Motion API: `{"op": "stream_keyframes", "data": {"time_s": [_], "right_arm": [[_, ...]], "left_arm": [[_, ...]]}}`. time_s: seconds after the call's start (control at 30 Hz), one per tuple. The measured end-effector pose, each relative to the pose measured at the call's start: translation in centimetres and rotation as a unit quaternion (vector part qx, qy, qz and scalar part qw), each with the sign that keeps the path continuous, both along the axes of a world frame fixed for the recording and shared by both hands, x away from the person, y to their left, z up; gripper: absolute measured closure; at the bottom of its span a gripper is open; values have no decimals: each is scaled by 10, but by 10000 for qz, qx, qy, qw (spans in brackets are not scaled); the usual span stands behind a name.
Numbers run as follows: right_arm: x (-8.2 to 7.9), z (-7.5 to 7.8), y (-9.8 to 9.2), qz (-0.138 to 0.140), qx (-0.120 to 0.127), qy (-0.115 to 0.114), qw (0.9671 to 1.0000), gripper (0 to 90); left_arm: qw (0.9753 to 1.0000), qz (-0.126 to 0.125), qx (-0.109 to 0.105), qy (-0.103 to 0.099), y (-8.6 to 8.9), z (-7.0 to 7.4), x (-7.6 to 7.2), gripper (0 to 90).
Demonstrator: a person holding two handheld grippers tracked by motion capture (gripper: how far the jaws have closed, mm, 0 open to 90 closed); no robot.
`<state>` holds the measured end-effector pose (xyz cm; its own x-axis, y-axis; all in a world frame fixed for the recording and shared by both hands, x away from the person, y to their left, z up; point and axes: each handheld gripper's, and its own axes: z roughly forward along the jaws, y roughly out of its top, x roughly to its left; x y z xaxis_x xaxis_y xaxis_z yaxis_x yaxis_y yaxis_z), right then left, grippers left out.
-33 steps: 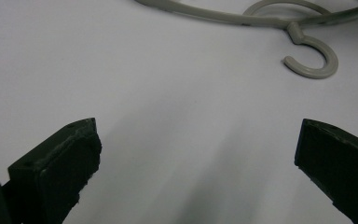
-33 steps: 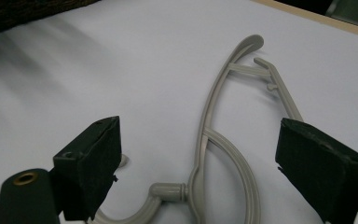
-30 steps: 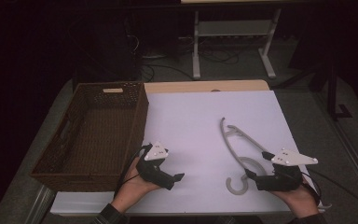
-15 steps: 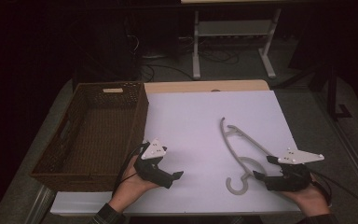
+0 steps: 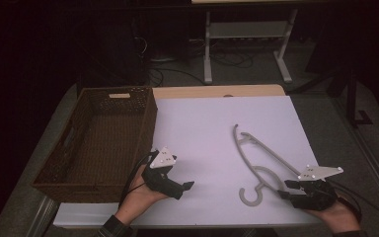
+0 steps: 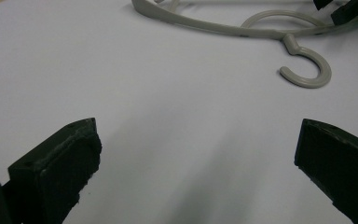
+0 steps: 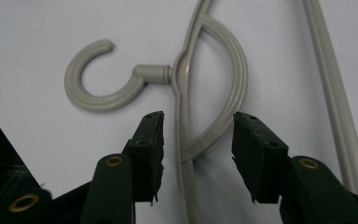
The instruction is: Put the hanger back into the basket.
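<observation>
My right claw (image 7: pixel 198 135) stands half open astride the hanger (image 5: pixel 261 158) near the table's (image 5: pixel 202 118) front right corner — gripping nothing. Next: close squarely. Left claw (image 6: pixel 196 158) idles wide open — empty.

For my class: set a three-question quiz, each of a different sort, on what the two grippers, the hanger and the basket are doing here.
1. True or false: the right gripper has its jaws either side of the hanger.
2. The left gripper is: A shut, B open.
3. Fill in: the wicker basket stands on the person's ___ side.

Key: 1 true; 2 B; 3 left.
</observation>
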<state>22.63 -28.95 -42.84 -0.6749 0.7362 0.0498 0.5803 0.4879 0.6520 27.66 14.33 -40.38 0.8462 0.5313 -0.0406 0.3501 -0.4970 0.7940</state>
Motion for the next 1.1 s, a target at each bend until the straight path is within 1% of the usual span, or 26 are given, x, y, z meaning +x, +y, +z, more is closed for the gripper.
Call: {"op": "stream_keyframes", "data": {"time_s": [0.07, 0.13, 0.3, 0.37, 0.43, 0.5, 0.57, 0.63, 0.67, 0.7, 0.77, 0.93, 1.0, 1.03, 1.1], "right_arm": [[0, -1, 0, -2, -19, 19, 10000, 537], [-3, -5, -3, -20, -91, 107, 9999, 542], [-7, -9, -7, -62, -122, 203, 9997, 557], [-9, -10, -9, -55, -98, 233, 9997, 584], [-10, -12, -10, -22, -112, 233, 9997, 614], [-11, -14, -11, -19, -97, 295, 9995, 645], [-12, -15, -11, 11, -83, 310, 9995, 682], [-12, -15, -10, 28, -73, 300, 9995, 697], [-13, -16, -10, 55, -64, 302, 9995, 754], [-12, -16, -10, 96, -44, 307, 9995, 775], [-12, -16, -8, 141, -91, 271, 9995, 786], [-9, -15, -3, 250, -83, 256, 9993, 807], [-6, -15, 1, 231, -118, 242, 9994, 808], [-1, -15, 4, 217, -83, 265, 9994, 808], [2, -15, 7, 198, -90, 263, 9994, 808]], "left_arm": [[10000, 2, 6, -2, 0, 0, 0, 0], [10000, 10, 6, 4, 0, 0, 0, 0], [10000, 10, 33, 7, 0, 0, 0, 0], [10000, 9, 31, 16, 0, 0, 0, 0], [10000, 21, -20, 36, 0, 0, 0, 0], [10000, 32, -36, 46, 0, 0, 0, 0], [10000, 30, -28, 53, 0, 0, 1, 0], [10000, 36, -15, 53, 0, 0, 1, 0], [10000, 38, -14, 55, 0, 0, 1, 0], [10000, 40, -13, 52, 0, 0, 1, 0], [10000, 40, -14, 52, 0, 0, 1, 0], [10000, 59, -25, 55, 0, 0, 1, 0], [10000, 62, -25, 55, 0, 0, 1, 0], [10000, 67, -25, 62, 0, 0, 1, 0], [10000, 70, -23, 60, 0, 0, 1, 0]]}}
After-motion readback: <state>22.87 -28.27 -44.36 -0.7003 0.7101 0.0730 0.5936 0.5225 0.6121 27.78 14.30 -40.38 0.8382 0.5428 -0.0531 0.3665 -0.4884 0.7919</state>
